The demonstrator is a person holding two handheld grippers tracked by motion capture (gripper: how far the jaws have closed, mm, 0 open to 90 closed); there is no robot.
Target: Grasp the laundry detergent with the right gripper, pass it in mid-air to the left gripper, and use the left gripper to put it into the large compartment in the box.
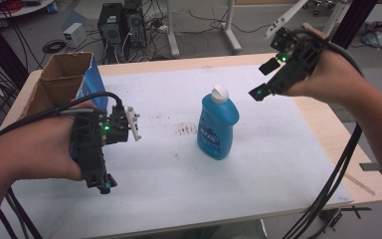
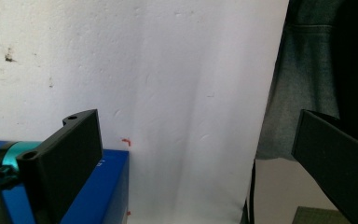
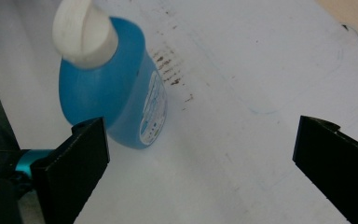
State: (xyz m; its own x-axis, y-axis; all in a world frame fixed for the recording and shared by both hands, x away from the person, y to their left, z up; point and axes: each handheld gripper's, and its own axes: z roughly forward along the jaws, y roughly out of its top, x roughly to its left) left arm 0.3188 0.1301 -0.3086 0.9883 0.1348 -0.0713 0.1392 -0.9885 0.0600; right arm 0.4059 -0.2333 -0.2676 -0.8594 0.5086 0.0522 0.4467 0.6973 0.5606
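Note:
A blue bottle point(image 1: 218, 127) with a white cap point(image 1: 220, 93) stands upright in the middle of the white-covered table point(image 1: 278, 149). My right gripper point(image 1: 263, 79) hovers above and to the right of it, jaws wide apart and aimed toward it. In the right gripper view the bottle point(image 3: 107, 88) stands beyond the left jaw, and the gripper point(image 3: 203, 128) is open with nothing between the jaws. My left gripper point(image 1: 104, 185) is at the table's left, pointing at the near edge. It is open and empty point(image 2: 193, 126) over bare white sheet.
An open-topped cardboard box point(image 1: 62, 82) with blue sides stands at the left edge, partly under my left hand; its blue side point(image 2: 102, 191) lies beside the left jaw. Bare wood point(image 1: 328, 124) borders the sheet on the right. Computer towers point(image 1: 122, 25) and cables sit on the floor behind.

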